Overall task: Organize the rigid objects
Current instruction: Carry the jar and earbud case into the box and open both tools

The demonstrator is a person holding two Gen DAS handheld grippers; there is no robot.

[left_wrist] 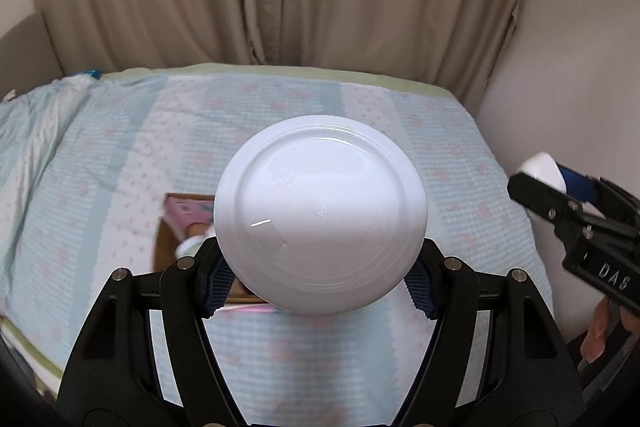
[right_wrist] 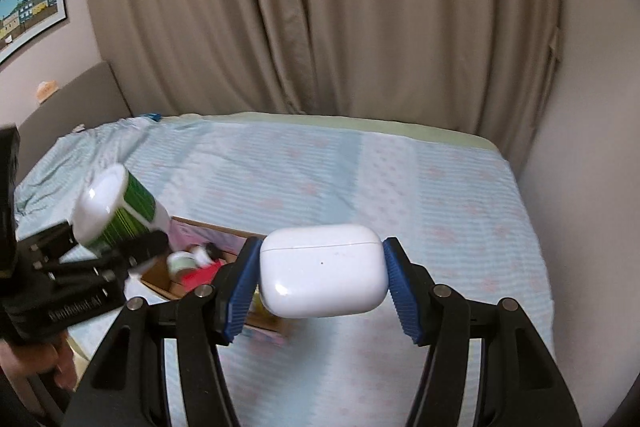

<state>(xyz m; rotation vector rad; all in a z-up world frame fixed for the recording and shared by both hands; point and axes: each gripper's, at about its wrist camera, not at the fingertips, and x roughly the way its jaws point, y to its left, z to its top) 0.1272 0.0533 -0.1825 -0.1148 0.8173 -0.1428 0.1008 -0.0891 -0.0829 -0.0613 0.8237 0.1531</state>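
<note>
My left gripper [left_wrist: 320,269] is shut on a round container with a white lid [left_wrist: 320,213]; in the right wrist view it shows as a green-striped tub [right_wrist: 120,215] held above the box. My right gripper [right_wrist: 322,277] is shut on a white earbuds case [right_wrist: 323,275], held above the bed; it also shows in the left wrist view [left_wrist: 540,169] at the right edge. A cardboard box [right_wrist: 160,273] with a pink lining lies on the bed, holding several small items, partly hidden by both held things. It shows in the left wrist view [left_wrist: 164,243] behind the tub.
The bed [right_wrist: 400,187] has a light blue patterned sheet. Beige curtains [right_wrist: 320,7] hang behind it, and a wall [right_wrist: 592,187] stands close on the right. A headboard [right_wrist: 72,99] and a framed picture [right_wrist: 32,7] are at the left.
</note>
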